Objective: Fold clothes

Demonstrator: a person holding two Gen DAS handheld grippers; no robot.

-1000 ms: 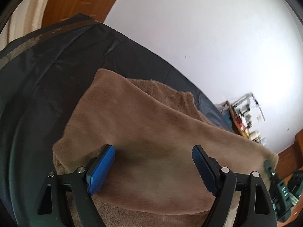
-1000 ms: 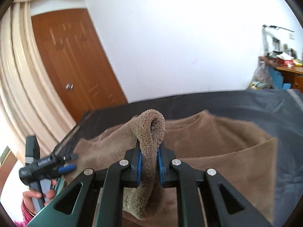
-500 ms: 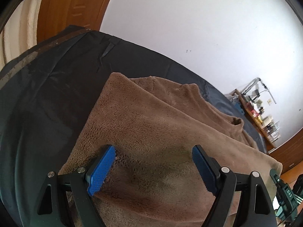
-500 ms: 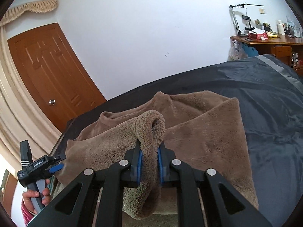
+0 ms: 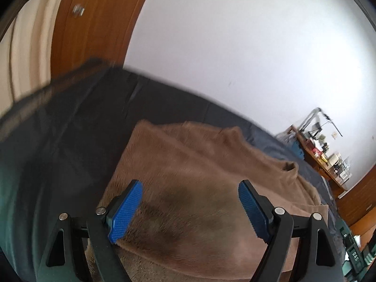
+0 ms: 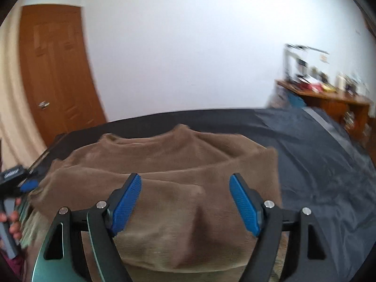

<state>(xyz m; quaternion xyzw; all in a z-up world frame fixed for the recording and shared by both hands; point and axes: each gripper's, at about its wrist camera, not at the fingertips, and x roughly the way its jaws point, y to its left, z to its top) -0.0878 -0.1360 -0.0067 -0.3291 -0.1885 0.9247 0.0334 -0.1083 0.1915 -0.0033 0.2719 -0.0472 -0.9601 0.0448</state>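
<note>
On the dark sheet (image 6: 317,164) that covers the bed, a brown fleece garment (image 6: 188,176) lies folded over on itself, its upper layer ending in a straight edge toward 6 o'clock in both wrist views. In the right wrist view the garment fills the lower middle, with its neckline bump near 12 o'clock of the cloth and a soft ridge rising between the blue pads. The right claw (image 6: 185,202) stands wide open above the fleece with nothing between its pads. In the left wrist view the left claw (image 5: 190,209) is likewise spread wide and holds nothing; the garment (image 5: 199,176) lies under it, and a shadow darkens the pile between the pads. Whether either claw touches the cloth cannot be told. The left claw also shows at 9 o'clock in the right wrist view, beside the garment's edge, gripped by a hand (image 6: 11,225). A brown wooden door (image 6: 54,75) stands at 10 o'clock, and a cluttered wooden desk (image 6: 329,98) at 3 o'clock against the white wall (image 6: 188,47).
</note>
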